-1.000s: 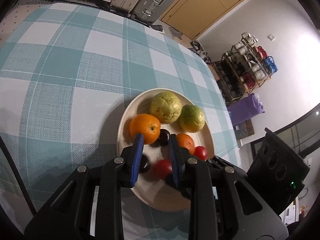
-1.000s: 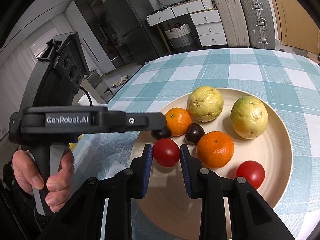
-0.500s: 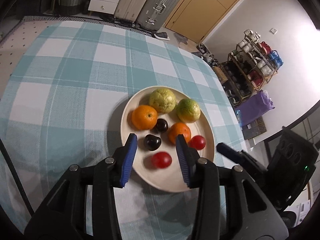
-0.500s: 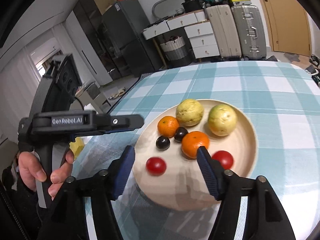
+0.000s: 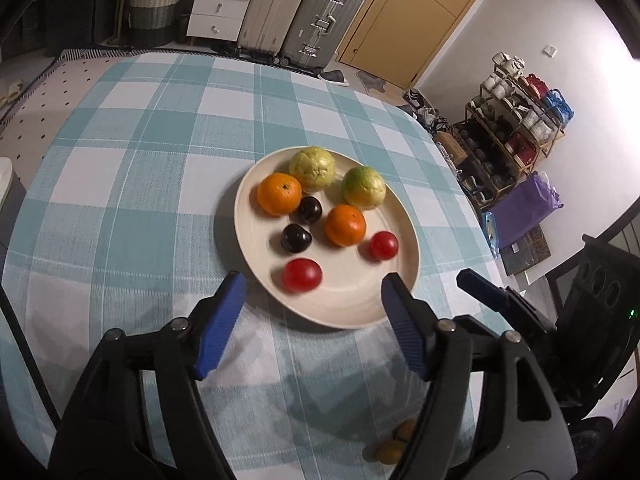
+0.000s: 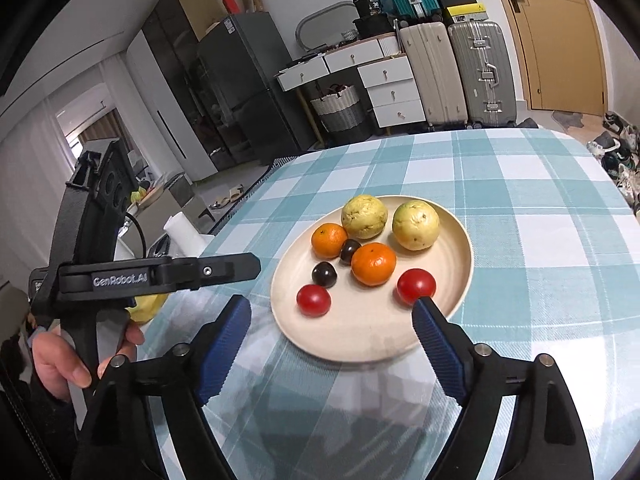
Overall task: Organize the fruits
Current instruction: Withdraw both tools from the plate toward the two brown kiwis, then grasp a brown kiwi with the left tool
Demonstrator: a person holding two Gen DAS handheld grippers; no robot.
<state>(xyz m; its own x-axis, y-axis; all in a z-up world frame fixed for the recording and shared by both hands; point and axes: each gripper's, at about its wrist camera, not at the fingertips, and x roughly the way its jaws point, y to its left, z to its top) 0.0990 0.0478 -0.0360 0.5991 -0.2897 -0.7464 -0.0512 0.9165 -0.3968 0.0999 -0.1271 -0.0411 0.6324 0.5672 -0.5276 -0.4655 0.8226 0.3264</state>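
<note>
My left gripper (image 5: 310, 292) and my right gripper (image 6: 334, 314) are both opening, and nothing is between the jaws of either one. All the fruit sits on the cream plate (image 5: 362, 314) on the checked table (image 5: 132, 184): two yellow-green fruits, two oranges, two dark plums and two red tomatoes. The near red tomato (image 5: 302, 275) lies alone by the plate's front edge. I think the putting-down step is done. Next I would look for any fruit not yet on the plate; I cannot tell what the small brownish things (image 5: 394, 442) under my left gripper are.
</note>
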